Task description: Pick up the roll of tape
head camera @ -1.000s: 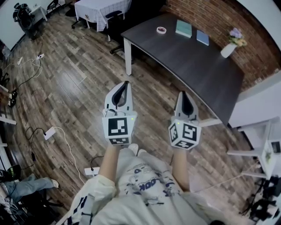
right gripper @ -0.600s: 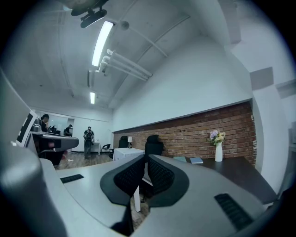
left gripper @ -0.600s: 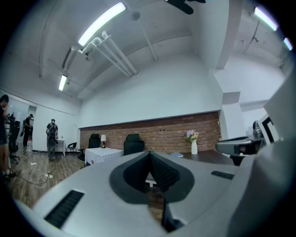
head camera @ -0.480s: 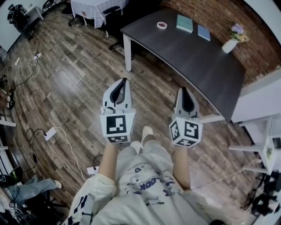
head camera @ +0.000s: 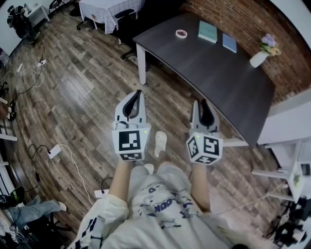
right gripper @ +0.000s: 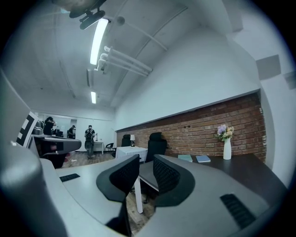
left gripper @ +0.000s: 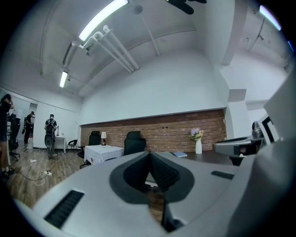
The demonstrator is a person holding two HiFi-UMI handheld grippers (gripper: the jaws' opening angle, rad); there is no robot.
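Observation:
The roll of tape [head camera: 181, 33] is a small pale ring lying near the far left corner of the dark grey table [head camera: 214, 73]. Both grippers are held level over the wooden floor, well short of the table and far from the tape. My left gripper [head camera: 138, 92] has its jaws together with nothing in them; the left gripper view [left gripper: 149, 155] shows the same. My right gripper [head camera: 199, 102] is opening, and its jaws [right gripper: 145, 161] show a narrow empty gap. The tape cannot be made out in either gripper view.
On the table lie two books [head camera: 207, 31] [head camera: 229, 42] and a white vase of flowers [head camera: 260, 57]. A white-clothed table [head camera: 109, 9] and black chair stand behind. Cables and a power strip [head camera: 53, 151] lie on the floor at left. White shelving [head camera: 291, 165] stands at right.
The person has stepped toward the table, one foot now forward between the grippers. Both grippers moved along with the step. The right gripper's jaws, together before, have parted.

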